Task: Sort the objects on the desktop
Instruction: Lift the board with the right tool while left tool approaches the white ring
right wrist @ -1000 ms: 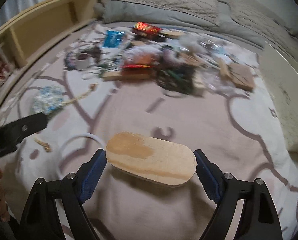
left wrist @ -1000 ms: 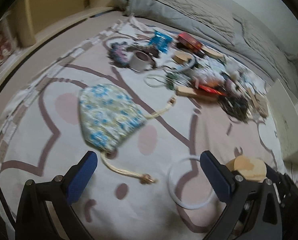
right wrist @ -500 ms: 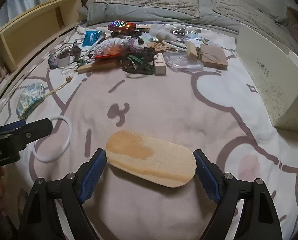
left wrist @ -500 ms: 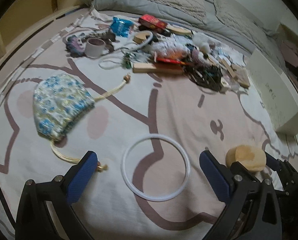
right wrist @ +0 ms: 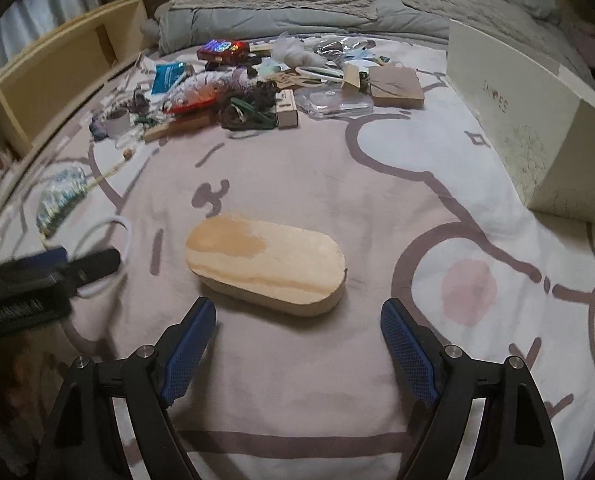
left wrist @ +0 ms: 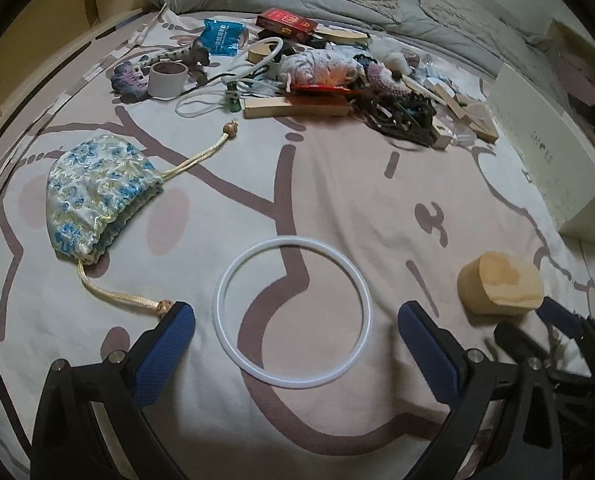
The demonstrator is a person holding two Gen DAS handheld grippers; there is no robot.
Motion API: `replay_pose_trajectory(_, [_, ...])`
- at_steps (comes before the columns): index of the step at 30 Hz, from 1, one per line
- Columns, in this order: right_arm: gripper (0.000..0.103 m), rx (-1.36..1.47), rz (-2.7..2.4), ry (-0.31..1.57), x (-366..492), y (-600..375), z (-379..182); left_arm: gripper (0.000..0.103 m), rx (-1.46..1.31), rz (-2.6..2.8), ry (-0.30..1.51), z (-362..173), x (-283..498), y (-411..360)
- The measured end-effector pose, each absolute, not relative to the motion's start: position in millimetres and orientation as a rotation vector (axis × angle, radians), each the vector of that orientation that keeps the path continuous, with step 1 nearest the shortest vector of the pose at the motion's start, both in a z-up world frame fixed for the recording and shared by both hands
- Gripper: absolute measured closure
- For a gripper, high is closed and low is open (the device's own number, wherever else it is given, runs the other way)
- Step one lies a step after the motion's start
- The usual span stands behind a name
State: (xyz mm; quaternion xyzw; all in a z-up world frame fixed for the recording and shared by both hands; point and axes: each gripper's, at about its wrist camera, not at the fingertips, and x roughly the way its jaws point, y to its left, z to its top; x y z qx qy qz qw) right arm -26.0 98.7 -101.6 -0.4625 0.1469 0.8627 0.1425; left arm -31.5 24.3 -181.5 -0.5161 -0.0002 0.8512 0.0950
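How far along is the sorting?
Early. Done: the pouch, ring and wooden oval lie apart from the pile. In hand: nothing; the left tool and right tool are open, empty. Left: the whole pile near the duvet.

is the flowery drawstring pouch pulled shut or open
Shut, as far as shows: the pouch lies flat on the sheet, its mouth gathered into pleats with both cords trailing out. Contents cannot be told.
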Motion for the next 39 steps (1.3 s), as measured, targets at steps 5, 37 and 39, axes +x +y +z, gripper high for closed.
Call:
replay_pose_trajectory(5, [0.005,-1.300,2.475,0.427,-32.0,95.0,-95.4,0.001,-1.550,2.513,0.079,-186.2,-28.4,31.1])
replay_pose_trajectory(37, [0.014,-1.510,2.571,0.195,-23.7,102.9,-88.6,0.002,-1.564,2.518,0.150,-192.4,-33.0,32.5])
replay_pose_trajectory(39, [0.014,-1.508,2.564,0.177,-18.7,103.7,-90.1,0.002,-1.562,2.522,0.148,-193.2,-32.4,33.2])
